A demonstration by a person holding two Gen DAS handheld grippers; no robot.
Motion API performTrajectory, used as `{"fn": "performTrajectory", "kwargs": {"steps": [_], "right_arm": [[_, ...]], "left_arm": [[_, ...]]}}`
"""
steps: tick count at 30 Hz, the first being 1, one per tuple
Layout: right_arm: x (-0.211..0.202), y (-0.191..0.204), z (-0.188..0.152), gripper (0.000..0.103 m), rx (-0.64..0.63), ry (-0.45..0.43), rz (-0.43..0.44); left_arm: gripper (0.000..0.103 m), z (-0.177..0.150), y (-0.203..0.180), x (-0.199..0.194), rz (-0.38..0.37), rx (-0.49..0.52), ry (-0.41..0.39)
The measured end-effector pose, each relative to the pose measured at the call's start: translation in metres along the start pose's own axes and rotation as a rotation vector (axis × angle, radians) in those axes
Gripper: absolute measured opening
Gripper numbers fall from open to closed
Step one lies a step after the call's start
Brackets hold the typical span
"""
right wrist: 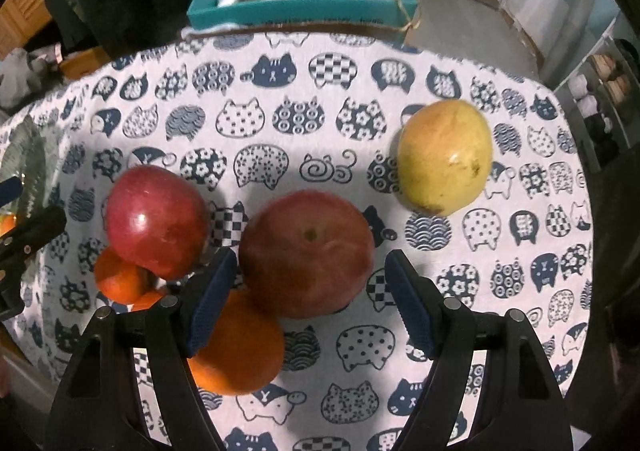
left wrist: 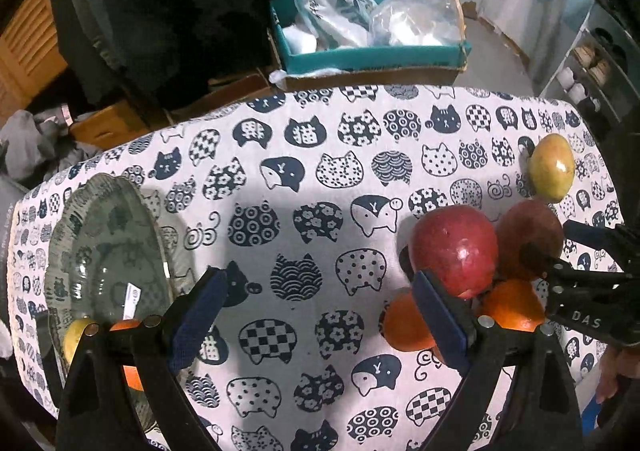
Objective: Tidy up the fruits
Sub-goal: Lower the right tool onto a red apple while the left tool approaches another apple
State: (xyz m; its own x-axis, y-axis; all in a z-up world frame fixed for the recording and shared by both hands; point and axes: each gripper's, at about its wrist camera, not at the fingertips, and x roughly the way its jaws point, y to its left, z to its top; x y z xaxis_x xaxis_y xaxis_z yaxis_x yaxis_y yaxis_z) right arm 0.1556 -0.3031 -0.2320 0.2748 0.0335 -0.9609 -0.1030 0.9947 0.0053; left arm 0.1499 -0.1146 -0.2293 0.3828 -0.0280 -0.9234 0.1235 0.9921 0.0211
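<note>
Two red apples, one (right wrist: pixel 308 251) in the middle and one (right wrist: pixel 156 219) to its left, lie on the cat-print cloth with several oranges (right wrist: pixel 236 347) against them. A yellow-green fruit (right wrist: pixel 446 155) lies apart at the right. My right gripper (right wrist: pixel 312 299) hangs open over the middle apple, with a gap at its right pad. My left gripper (left wrist: pixel 320 315) stands wide open over bare cloth, between the fruit pile (left wrist: pixel 452 247) and a glass plate (left wrist: pixel 108 235). The plate holds a yellow fruit (left wrist: pixel 78 335) and an orange (left wrist: pixel 128 325), both half hidden by my left finger.
Behind the table's far edge stands a teal box (left wrist: pixel 376 55) stuffed with plastic bags. A dark bulky shape (left wrist: pixel 160 11) fills the back left. Shelves (left wrist: pixel 592 63) stand at the right. A person's hand (left wrist: pixel 612 375) shows at the lower right.
</note>
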Motion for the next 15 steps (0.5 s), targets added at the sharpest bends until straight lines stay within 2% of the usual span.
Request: {"fn": "performTrajectory", "kwargs": {"steps": [11,15], "right_arm": [[0.033,-0.002,0.002,0.077,0.027,0.068,0.043],[0.033,-0.002,0.002,0.075,0.027,0.058,0.053]], "left_arm": [[0.095,0.004,-0.016,0.007,-0.036,0.030,0.020],[0.095,0.005,-0.022,0.004,-0.048,0.036,0.014]]}}
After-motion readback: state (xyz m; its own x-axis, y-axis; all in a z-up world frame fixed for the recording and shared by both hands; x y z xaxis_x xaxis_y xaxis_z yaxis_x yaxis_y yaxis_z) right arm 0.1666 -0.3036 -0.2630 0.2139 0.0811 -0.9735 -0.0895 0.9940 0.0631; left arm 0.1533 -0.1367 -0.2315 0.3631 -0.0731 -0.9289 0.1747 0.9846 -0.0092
